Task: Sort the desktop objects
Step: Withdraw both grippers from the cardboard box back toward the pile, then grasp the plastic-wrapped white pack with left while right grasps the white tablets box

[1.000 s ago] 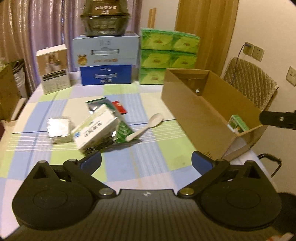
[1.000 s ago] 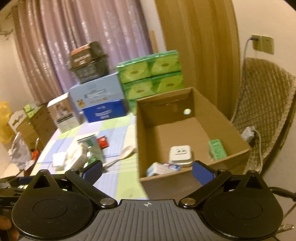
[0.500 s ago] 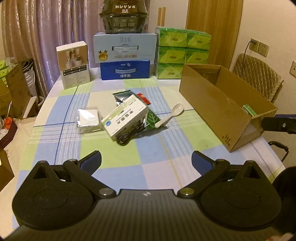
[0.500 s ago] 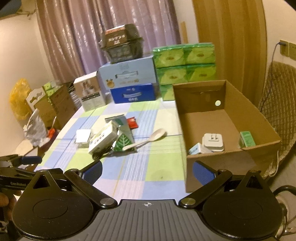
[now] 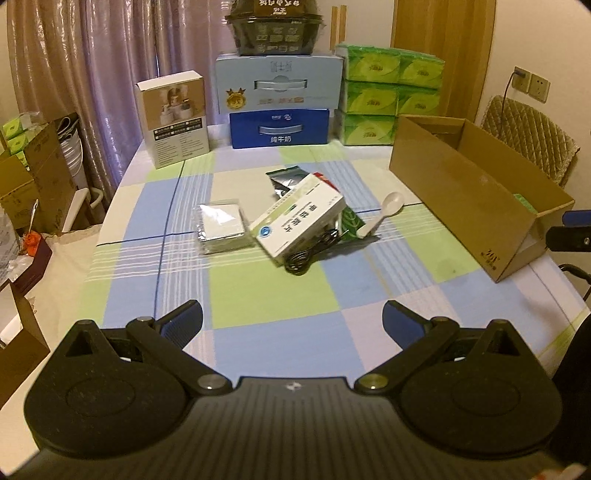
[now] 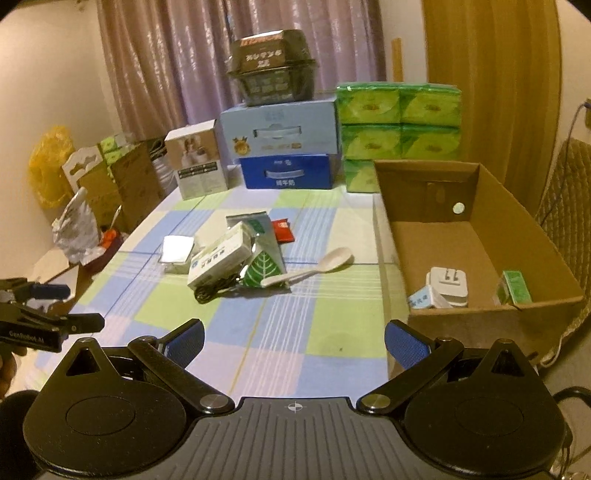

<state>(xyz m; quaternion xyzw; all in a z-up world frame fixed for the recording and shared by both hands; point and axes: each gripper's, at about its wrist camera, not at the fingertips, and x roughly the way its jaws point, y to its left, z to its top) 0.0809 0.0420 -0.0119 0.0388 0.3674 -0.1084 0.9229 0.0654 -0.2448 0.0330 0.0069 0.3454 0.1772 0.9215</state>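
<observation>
A loose pile lies mid-table: a white medicine box (image 5: pixel 299 221) (image 6: pixel 218 260), a black cable (image 5: pixel 310 254) (image 6: pixel 214 288) under it, a green leaf packet (image 6: pixel 264 267), a white spoon (image 5: pixel 382 214) (image 6: pixel 314 267), a shiny square pack (image 5: pixel 221 225) (image 6: pixel 177 251) and a red sachet (image 6: pixel 282 234). The open cardboard box (image 5: pixel 461 199) (image 6: pixel 491 317) at the right holds a white plug adapter (image 6: pixel 447 286), a small blue-white box (image 6: pixel 421 297) and a green carton (image 6: pixel 515 288). My left gripper (image 5: pixel 291 321) hangs open above the near table edge. My right gripper (image 6: pixel 293 343) is open too, nearer the cardboard box.
Along the far edge stand a white product box (image 5: pixel 173 118), stacked blue milk cartons (image 5: pixel 279 107) topped by a dark bowl pack (image 5: pixel 275 26), and green tissue packs (image 5: pixel 391 96). Cardboard boxes (image 5: pixel 29 177) sit on the floor at left. A padded chair (image 5: pixel 528 136) is behind the box.
Both grippers have pulled back and up from the table, so the pile and the cardboard box look smaller and farther. Nothing on the table has shifted.
</observation>
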